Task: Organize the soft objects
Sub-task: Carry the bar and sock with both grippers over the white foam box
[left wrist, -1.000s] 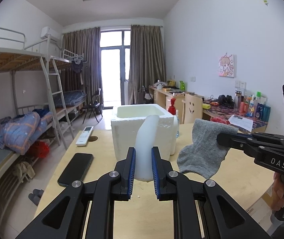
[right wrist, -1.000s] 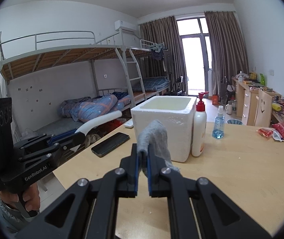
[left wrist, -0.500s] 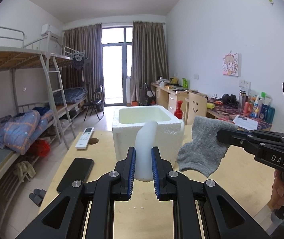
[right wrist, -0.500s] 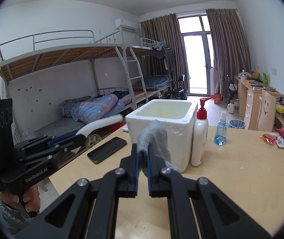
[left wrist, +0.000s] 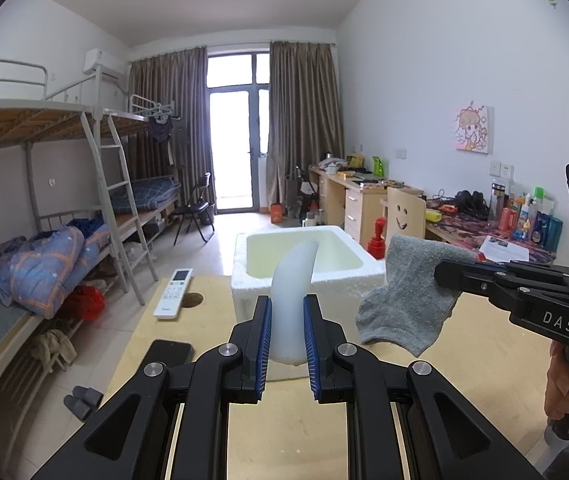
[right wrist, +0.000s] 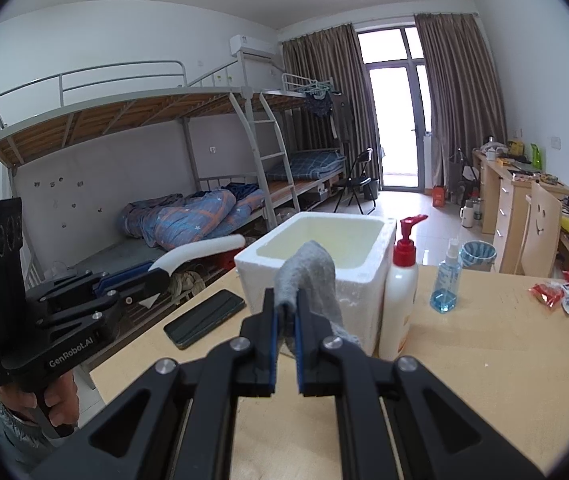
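White soft tube (left wrist: 290,296) pinched tight in the left gripper (left wrist: 287,344) jaws, long way pointing ahead and bending over the rim of the foam box (left wrist: 244,276) just in front on the surface (left wrist: 284,432). Gray sock (right wrist: 308,280) squeezed in the right gripper (right wrist: 285,344) jaws, hanging down before the same box. Both held above the surface, the tube tip looking closer to the opening.

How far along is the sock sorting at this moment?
Nothing looks stowed yet: what shows of the foam box interior is bare. In hand: the left gripper holds a white sock, the right gripper a grey sock. Left: dropping both into the box.
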A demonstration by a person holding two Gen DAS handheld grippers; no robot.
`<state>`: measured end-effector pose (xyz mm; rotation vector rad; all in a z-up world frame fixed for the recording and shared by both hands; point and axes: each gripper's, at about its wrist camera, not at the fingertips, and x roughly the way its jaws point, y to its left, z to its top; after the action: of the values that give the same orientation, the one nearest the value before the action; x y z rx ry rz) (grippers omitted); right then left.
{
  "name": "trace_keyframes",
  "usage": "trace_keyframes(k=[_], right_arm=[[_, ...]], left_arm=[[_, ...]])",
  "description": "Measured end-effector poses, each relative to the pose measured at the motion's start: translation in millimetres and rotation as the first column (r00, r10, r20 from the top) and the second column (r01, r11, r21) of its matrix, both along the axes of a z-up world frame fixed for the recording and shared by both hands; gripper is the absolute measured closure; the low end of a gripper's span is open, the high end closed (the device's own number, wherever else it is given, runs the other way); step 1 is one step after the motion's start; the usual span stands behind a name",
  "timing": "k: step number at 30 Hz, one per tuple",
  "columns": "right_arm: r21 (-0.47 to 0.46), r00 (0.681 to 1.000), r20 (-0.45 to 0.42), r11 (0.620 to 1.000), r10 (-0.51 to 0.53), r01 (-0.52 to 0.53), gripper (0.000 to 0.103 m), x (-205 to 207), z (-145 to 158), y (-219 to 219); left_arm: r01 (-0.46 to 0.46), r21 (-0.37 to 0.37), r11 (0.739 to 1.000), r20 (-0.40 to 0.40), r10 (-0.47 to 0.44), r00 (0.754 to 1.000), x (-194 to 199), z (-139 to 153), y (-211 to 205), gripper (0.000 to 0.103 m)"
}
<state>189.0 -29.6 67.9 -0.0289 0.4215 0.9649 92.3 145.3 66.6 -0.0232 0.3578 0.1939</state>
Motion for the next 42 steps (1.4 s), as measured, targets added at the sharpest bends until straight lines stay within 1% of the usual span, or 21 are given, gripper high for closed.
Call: trace_keyframes(k=[15, 24, 35, 42], right_arm=[[-0.012, 1.000, -0.014, 1.000, 0.005, -0.006, 0.094, 33.0, 12.4, 16.8], [-0.021, 1.000, 0.002, 1.000, 0.004, -0.004, 0.094, 47.2, 26.3, 30.0], [-0.031, 1.000, 0.013, 1.000, 0.006, -0.005, 0.094, 65.1, 32.8, 43.8], [-0.046, 1.000, 0.015, 0.999, 0.004, -0.003, 0.094, 78.2, 31.7, 52.9]], left_arm=[[0.002, 0.000, 1.000, -0.001, -0.002, 1.000, 32.8, 11.1, 15.9, 0.086], [0.001, 0.007, 1.000, -0.004, -0.001, 1.000, 53.5, 16.5, 25.8, 0.086], [0.007, 0.010, 1.000, -0.004, -0.007, 1.000, 74.0, 21.5, 31.6, 0.086], [0.000, 0.014, 1.000, -0.003, 0.000, 1.000, 85.7, 21.2, 37.7, 0.086]])
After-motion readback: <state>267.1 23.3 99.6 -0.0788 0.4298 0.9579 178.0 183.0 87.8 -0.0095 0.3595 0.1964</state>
